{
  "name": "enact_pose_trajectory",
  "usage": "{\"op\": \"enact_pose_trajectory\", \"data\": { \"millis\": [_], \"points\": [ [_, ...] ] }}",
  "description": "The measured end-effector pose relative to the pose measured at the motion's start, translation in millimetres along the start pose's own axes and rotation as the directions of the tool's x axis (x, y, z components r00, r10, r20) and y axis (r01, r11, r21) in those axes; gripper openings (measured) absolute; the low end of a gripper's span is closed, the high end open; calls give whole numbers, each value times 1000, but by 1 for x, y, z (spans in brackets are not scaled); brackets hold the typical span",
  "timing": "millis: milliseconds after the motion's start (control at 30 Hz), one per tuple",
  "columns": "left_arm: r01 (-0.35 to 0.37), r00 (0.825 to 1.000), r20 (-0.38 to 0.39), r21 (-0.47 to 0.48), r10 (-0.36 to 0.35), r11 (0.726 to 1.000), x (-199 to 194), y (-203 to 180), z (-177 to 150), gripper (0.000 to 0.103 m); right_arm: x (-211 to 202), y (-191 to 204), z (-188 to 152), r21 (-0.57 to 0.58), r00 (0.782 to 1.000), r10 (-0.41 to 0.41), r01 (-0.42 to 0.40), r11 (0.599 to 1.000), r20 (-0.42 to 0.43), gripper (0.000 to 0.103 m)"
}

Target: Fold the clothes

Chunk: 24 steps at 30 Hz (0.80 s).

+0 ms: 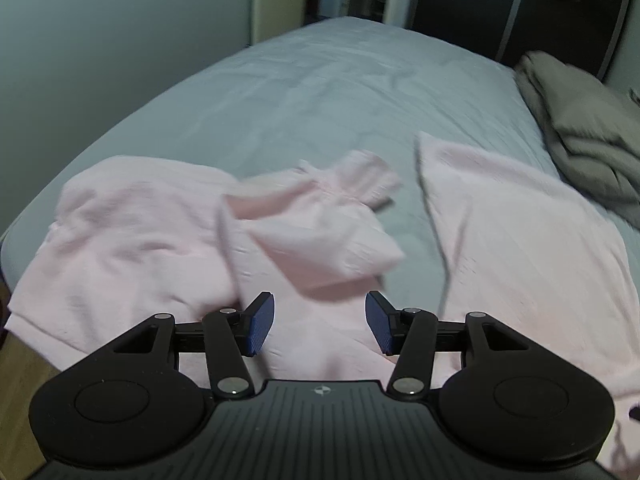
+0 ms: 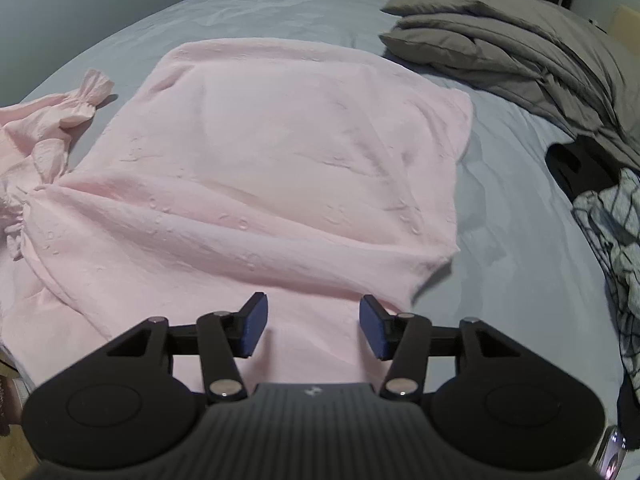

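A pink garment (image 2: 280, 152), apparently a blouse with gathered cuffs, is laid out across the near part of a bed (image 2: 512, 240) covered in a pale grey-blue sheet, presumably because the wide flat mattress gives room for the fabric to be spread and folded. In the right wrist view its body panel is seen lying fairly flat and smoothed, with a ruffled sleeve (image 2: 86, 98) trailing off to the left; in the left wrist view, which is blurred, the sleeve (image 1: 332, 216) appears doubled over the body, with bare sheet between it and the panel beyond. The left tool (image 1: 320, 324) is held above the cloth with its blue pads parted and nothing between them, so the fabric is judged to be resting free. The right tool (image 2: 313, 326) likewise hangs over the near hem with its jaws apart and no cloth pinched. Both tools are angled downward toward the garment, a posture that suits a fresh grasp at the near edge or the sleeve. A folded grey-brown duvet (image 2: 520, 48) is kept at the far right side of the bed, and a checked black-and-white cloth (image 2: 616, 232) is heaped at the right edge, both left clear of the folding area, probably so the blouse can be worked without snagging. The fold is judged to be at an early stage.
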<state>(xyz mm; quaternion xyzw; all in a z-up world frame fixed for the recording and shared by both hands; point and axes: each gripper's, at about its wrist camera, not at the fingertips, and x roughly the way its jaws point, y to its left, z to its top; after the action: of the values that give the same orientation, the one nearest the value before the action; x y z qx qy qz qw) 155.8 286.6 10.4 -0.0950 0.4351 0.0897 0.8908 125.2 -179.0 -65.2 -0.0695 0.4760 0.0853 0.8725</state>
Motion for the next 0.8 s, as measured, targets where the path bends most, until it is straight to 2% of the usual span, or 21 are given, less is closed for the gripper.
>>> {"op": "enact_pose_trajectory", "data": {
  "millis": [167,433,467,567,633,667,733,800],
  "points": [
    [-37,998,41,-38,39,999,18,24,17,51,3,15,1,-64,1000,10,-10,998,4,55],
    [-37,996,82,-28,40,999,42,42,45,50,17,21,3,-94,1000,0,-2,996,-31,55],
    [-37,996,80,-28,39,999,46,42,47,48,19,21,3,-90,999,-2,-1,996,-36,55],
    [-65,997,49,-12,66,998,60,41,50,27,23,22,6,-81,999,4,-7,997,-43,55],
    [-90,996,27,-4,90,996,67,39,50,13,24,24,7,-86,999,7,-10,996,-42,55],
    [-98,995,21,-4,98,995,69,39,50,0,24,24,7,-90,999,8,-12,996,-42,55],
    [-86,996,23,-47,88,995,66,43,52,0,24,24,7,-94,999,10,-14,995,-42,55],
    [-21,998,51,-100,26,995,54,48,54,0,24,24,7,-95,999,12,-16,995,-42,55]
  ]
}}
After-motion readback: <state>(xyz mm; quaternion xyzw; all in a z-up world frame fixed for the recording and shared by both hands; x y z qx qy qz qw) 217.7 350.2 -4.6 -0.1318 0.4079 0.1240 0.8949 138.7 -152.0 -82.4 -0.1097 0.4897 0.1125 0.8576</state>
